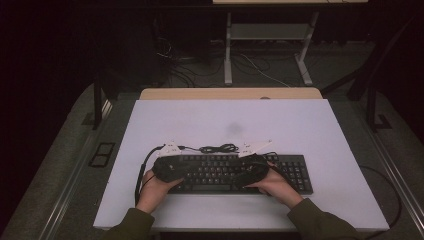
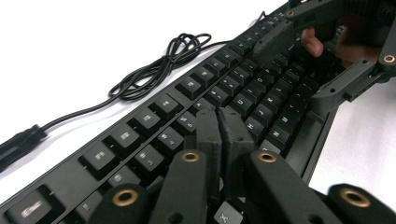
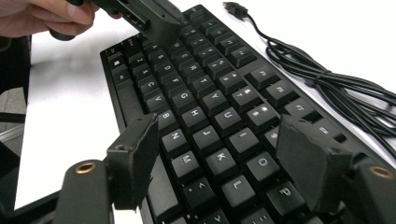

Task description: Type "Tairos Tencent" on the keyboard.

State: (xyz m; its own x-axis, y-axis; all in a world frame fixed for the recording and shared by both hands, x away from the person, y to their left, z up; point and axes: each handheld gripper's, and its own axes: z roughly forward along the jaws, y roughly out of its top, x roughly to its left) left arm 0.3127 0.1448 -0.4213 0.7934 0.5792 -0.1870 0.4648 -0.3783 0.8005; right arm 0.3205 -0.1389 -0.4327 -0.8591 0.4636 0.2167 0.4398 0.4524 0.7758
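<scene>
Two hand-held grippers over black keyboard (image 1: 235,172), which lies near the surface's (image 1: 300,125) front edge. Left hand-held gripper (image 2: 218,122): jaws together, nothing between. Right hand-held gripper (image 3: 219,140): jaws apart above keys. Coiled cable (image 1: 218,148) behind keyboard.

A dim lab or office workroom: a white tabletop (image 1: 300,125) carries a black computer keyboard (image 1: 290,167) with its coiled cable (image 1: 220,148). On the far side, loose cables (image 1: 190,65) sprawl over grey carpet (image 1: 65,145) beneath another desk on a metal frame (image 1: 228,50), with dark surroundings.
</scene>
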